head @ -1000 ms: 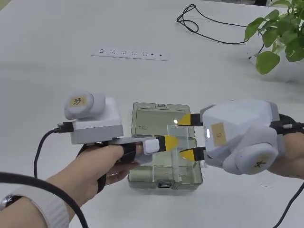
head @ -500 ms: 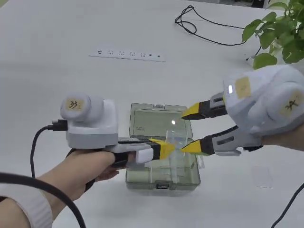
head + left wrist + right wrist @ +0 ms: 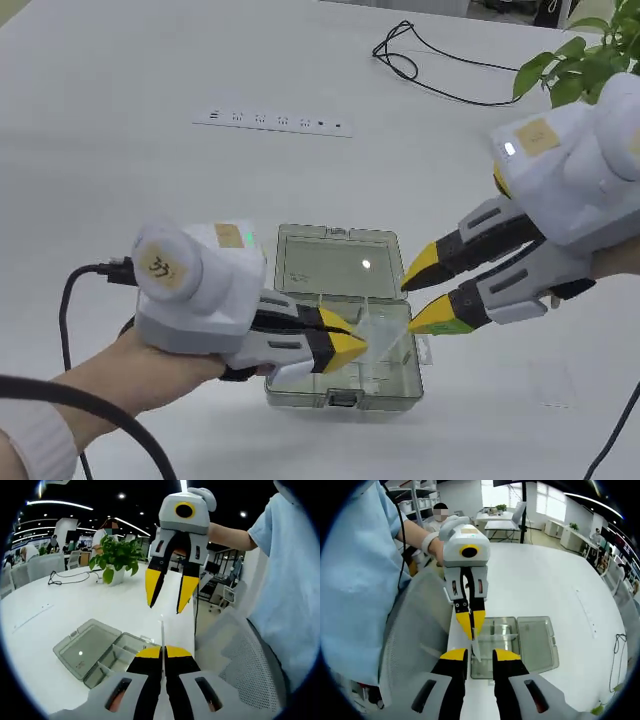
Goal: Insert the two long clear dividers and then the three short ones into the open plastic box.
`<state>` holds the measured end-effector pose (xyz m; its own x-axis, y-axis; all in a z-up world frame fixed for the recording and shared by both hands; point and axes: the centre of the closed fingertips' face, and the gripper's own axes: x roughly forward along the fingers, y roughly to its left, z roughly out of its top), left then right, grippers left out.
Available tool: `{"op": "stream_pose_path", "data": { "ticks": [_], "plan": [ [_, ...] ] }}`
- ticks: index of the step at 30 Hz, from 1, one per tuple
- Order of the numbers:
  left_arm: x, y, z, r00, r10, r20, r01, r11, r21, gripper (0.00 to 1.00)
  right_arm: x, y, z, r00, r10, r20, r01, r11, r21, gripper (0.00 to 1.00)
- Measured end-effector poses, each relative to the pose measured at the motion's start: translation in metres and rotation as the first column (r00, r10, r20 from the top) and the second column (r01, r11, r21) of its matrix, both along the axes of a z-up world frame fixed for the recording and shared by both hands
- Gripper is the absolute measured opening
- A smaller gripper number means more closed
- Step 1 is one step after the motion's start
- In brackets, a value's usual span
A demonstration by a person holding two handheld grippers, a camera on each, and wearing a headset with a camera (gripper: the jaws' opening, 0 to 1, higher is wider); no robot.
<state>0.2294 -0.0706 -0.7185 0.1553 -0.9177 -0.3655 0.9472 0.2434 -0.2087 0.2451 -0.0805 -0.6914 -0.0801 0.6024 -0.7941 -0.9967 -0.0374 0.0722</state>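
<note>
White table [image 3: 120, 200] first: broad and mostly bare around the job, giving both hands room to work. Toward its near side, open plastic box [image 3: 335, 262], lid laid flat back away from the person, leaving the tray reachable from above. Inside the tray, some clear partitions apparently seated already; count not readable through the glare.

Left gripper [image 3: 345, 347] next, low over the tray, jaws pressed together on a clear divider [image 3: 388, 335]. Grips it by one end, sheet edge-on between the jaws in the left gripper view, free end pointing forward and ready to go down into a slot. Held over the tray, not yet seated between the walls.

Right gripper [image 3: 425, 300] opposite, raised and angled down toward the divider's free end, jaws spread with nothing between them. Poised just beside the sheet and apart from it; judged purpose, steadying or pressing the far end after alignment.

Judged step: seating of this divider. Calls for keeping the sheet square to the tray and matching it to the grooves. Risk: flexing or slipping of the thin plastic under a tilted pinch.
</note>
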Motion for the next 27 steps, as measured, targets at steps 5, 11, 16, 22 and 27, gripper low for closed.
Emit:
{"op": "stream_pose_path", "data": {
  "ticks": [5,11,16,22,27],
  "plan": [
    [-0.002,-0.003,0.005,0.999,-0.014,0.038,0.014,1.0,-0.021,0.0,-0.007,0.004,-0.006,0.999,0.033,-0.031,-0.033,0.999,-0.022,0.16],
    [-0.004,-0.005,0.006,0.998,-0.02,0.062,0.022,1.0,-0.023,0.0,-0.011,0.002,-0.009,0.998,0.048,-0.051,-0.05,0.998,-0.036,0.13],
    [-0.005,-0.006,0.009,0.998,-0.018,0.063,0.02,0.999,-0.035,0.0,-0.019,0.006,-0.008,0.997,0.053,-0.062,-0.056,0.998,-0.038,0.08],
    [-0.006,-0.009,0.013,0.998,-0.015,0.064,0.019,0.998,-0.053,0.0,-0.025,0.008,-0.01,0.995,0.073,-0.071,-0.076,0.996,-0.042,0.04],
    [-0.006,-0.009,0.011,0.998,-0.014,0.061,0.017,0.999,-0.048,0.0,-0.025,0.007,-0.013,0.993,0.096,-0.063,-0.099,0.994,-0.051,0.03]
  ]
}}
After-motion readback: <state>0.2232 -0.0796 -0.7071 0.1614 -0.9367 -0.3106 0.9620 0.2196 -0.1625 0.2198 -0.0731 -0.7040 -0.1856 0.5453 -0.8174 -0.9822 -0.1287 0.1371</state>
